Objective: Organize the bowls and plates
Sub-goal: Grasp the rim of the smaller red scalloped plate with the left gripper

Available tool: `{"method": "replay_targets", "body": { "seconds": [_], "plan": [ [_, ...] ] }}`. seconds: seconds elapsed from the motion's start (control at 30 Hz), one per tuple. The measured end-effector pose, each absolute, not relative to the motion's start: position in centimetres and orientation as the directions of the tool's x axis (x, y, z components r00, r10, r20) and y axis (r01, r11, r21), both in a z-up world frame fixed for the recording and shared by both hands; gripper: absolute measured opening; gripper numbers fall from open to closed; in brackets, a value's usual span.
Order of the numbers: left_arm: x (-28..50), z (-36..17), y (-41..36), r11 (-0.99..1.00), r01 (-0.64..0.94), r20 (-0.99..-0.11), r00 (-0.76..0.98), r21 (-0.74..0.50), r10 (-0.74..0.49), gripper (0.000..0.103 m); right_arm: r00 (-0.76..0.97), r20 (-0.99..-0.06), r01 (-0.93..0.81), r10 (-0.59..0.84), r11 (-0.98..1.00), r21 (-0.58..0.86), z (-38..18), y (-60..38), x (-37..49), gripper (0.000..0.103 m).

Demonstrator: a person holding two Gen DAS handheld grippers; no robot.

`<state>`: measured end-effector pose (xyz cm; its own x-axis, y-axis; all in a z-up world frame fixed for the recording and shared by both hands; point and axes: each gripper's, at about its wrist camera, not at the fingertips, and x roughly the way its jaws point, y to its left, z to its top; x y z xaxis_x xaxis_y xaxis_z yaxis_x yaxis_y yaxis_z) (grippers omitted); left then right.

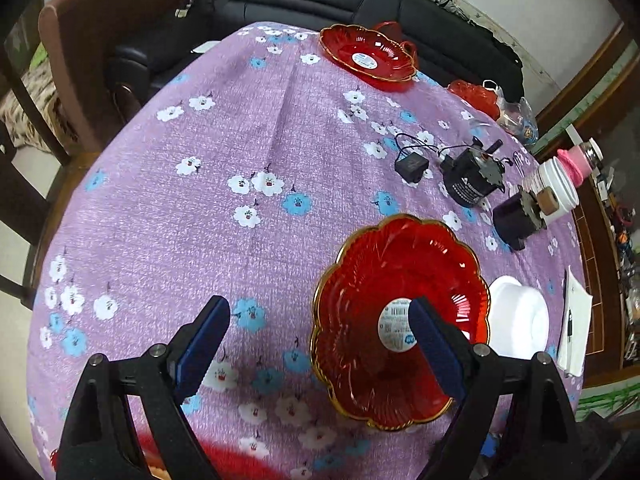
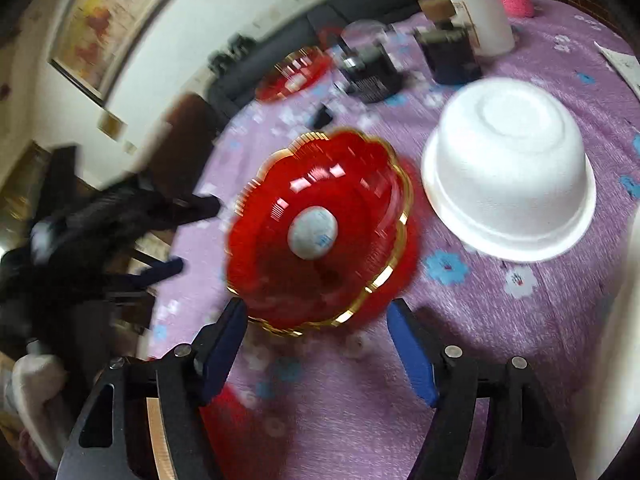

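We hold the left gripper [image 1: 318, 322] fingers wide over the purple tabletop [image 1: 224, 128], empty, its right finger [image 1: 434, 344] crossing above the red scalloped plate [image 1: 384, 280]. From the right gripper [image 2: 314, 318], fingers spread, that plate sits just ahead of the tips, ungripped, white upturned bowl [image 2: 508, 168] beside it.

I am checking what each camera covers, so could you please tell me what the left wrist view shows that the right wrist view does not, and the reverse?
Only the left wrist view: a white paper sheet with a pen at the table's edge and a brown wooden chair.

Only the right wrist view: a framed picture on the wall, and the left claw from the side.

Both: the near scalloped red glass plate with gold rim, the upturned white foam bowl, the far red plate and the purple floral tablecloth.
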<state>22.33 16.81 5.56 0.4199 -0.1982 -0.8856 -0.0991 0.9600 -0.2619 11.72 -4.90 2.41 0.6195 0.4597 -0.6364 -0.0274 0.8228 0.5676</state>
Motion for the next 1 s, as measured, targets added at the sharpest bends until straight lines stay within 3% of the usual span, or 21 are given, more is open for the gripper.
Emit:
{"method": "replay_targets", "body": {
  "seconds": [0.23,0.53,0.6,0.63,0.7,0.73,0.77,0.8,1.0],
  "plan": [
    [25.0,3.4,15.5,0.962,-0.092,-0.911,0.356,-0.258,-0.21,0.09,0.568,-0.708,-0.007,0.42,0.863,0.506,1.7,-4.4,12.5,0.077],
    [26.9,1.9,11.6,0.977,-0.016,-0.933,0.3,-0.211,-0.197,0.09,0.624,-0.633,-0.017,0.459,0.817,0.576,-0.4,-5.7,14.2,0.077],
    [26.8,2.0,10.9,0.983,-0.005,-0.938,0.301,-0.183,-0.173,0.081,0.64,-0.623,-0.023,0.45,0.821,0.57,-0.6,-5.6,14.3,0.073],
    [26.8,2.0,10.6,0.989,-0.002,-0.941,0.306,-0.15,-0.142,0.077,0.636,-0.632,-0.018,0.443,0.828,0.561,-0.7,-5.6,14.5,0.06],
    [26.3,2.0,9.9,0.999,0.007,-0.944,0.33,-0.033,-0.033,0.06,0.642,-0.652,0.009,0.404,0.846,0.533,-0.6,-5.8,14.5,0.046],
    [26.1,2.1,9.9,1.0,0.007,-0.941,0.338,-0.017,-0.018,0.056,0.644,-0.658,0.019,0.39,0.852,0.524,-0.6,-5.9,14.5,0.033],
    [25.7,2.3,10.1,1.0,0.0,-0.939,0.343,-0.009,-0.009,0.046,0.648,-0.66,0.03,0.38,0.854,0.52,-0.5,-6.2,14.4,0.027],
    [25.5,2.5,10.4,1.0,-0.007,-0.938,0.345,-0.01,-0.007,0.037,0.649,-0.66,0.038,0.378,0.85,0.525,-0.4,-6.5,14.3,0.027],
    [22.5,4.8,12.4,0.999,-0.038,-0.913,0.408,-0.023,-0.006,0.035,0.679,-0.618,-0.023,0.395,0.853,0.521,1.5,-6.2,13.1,0.025]
  ]
}}
